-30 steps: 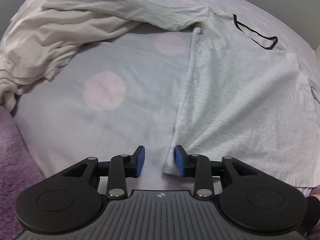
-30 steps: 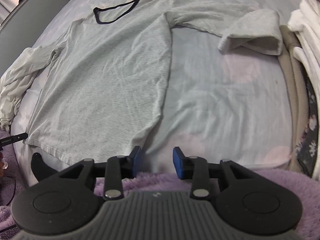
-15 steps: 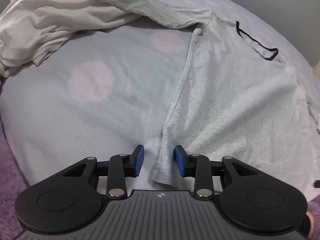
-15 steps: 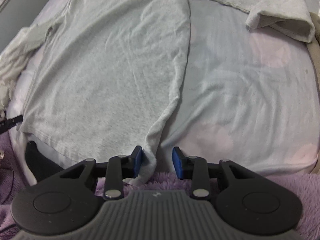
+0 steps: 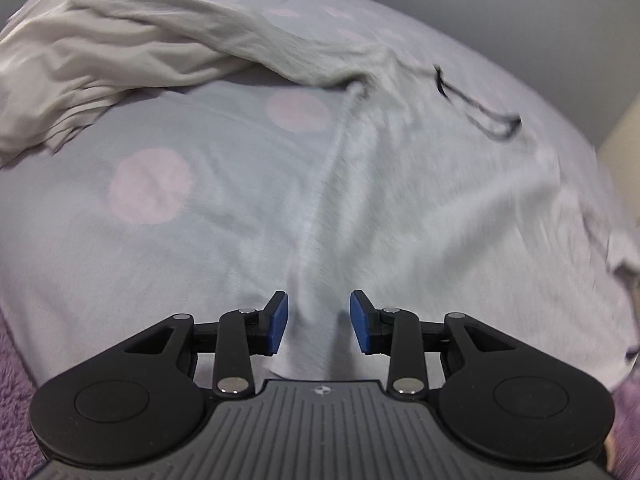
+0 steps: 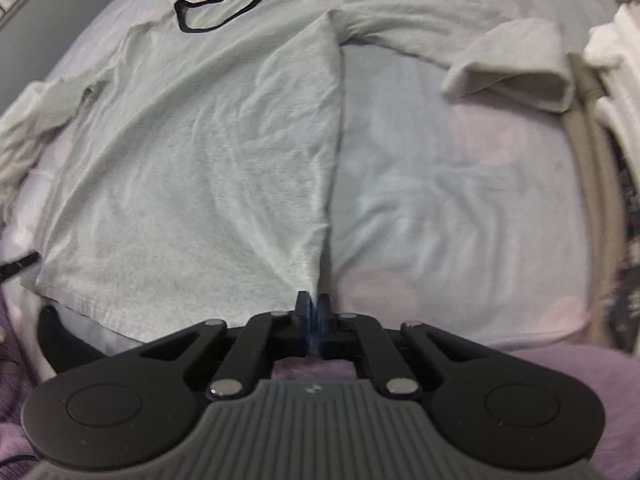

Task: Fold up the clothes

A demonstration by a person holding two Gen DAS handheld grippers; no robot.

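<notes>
On the bed: a pale grey long-sleeved shirt (image 6: 192, 152) lies spread flat, front up, on a light sheet (image 6: 440, 200) with faint pink dots.
Shirt in right view: it fills the left and centre of the frame; its black-trimmed neckline (image 6: 224, 8) sits at upper left, and one sleeve (image 6: 508, 64) runs to the upper right, its cuff end doubled back.
Shirt in left view: the body fills the right half, blurred; the neckline (image 5: 476, 104) shows at upper right.
Right gripper (image 6: 313, 318): at lower centre, its blue pads have just closed and are clenched on the shirt's lower hem corner, a thin pinch of fabric between them.
Left gripper (image 5: 318, 322): at lower centre, its jaws stand apart; the shirt's other lower corner lies between the pads, which do not press it.
Left side of left view: a bunched cream cloth (image 5: 80, 72) lies at upper left, with the shirt's other sleeve (image 5: 248, 36) draped over it.
Right edge of right view: a stack of white and beige clothes (image 6: 608, 92).
Bottom edge: a purple fleecy blanket (image 6: 560, 364) borders the sheet.
</notes>
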